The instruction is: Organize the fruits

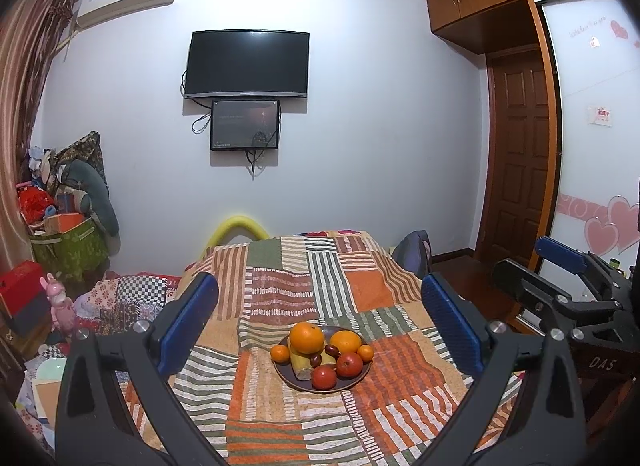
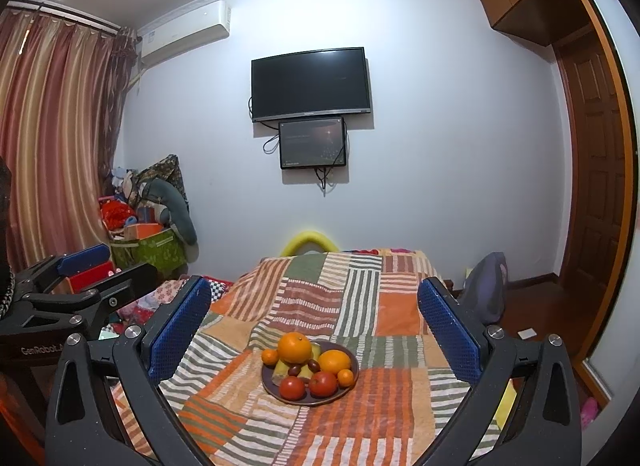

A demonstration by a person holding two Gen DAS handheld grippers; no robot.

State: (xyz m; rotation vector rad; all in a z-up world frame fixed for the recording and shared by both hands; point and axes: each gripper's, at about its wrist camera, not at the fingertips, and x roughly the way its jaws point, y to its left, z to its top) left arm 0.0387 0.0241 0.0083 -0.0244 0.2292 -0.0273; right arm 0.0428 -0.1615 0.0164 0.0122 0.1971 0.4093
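Fruit all sits on one dark plate (image 1: 285, 376), dead ahead of both grippers, between the finger lines and beyond the tips. Left gripper (image 1: 320, 322): jaws spread wide, nothing between the blue pads (image 1: 188, 322), held above the patchwork cloth (image 1: 280, 278). Right gripper (image 2: 314, 322): same, wide apart and empty, well short of the plate. The two tools ride side by side; each shows at the edge of the other's view.

Plate load, left wrist view:
- big orange (image 1: 307, 338) on top at the far side, second orange (image 1: 346, 342) to its right
- small mandarin (image 1: 280, 353) at the left rim, another (image 1: 365, 352) at the right rim
- two red tomatoes (image 1: 324, 377) at the near edge, touching each other
- yellow banana pieces (image 1: 301, 366) under the pile
- dark red grape-like bits (image 1: 332, 350) mid-plate, too small to identify

Wall ahead carries a TV (image 1: 246, 63) with a smaller screen (image 1: 245, 125) just below.
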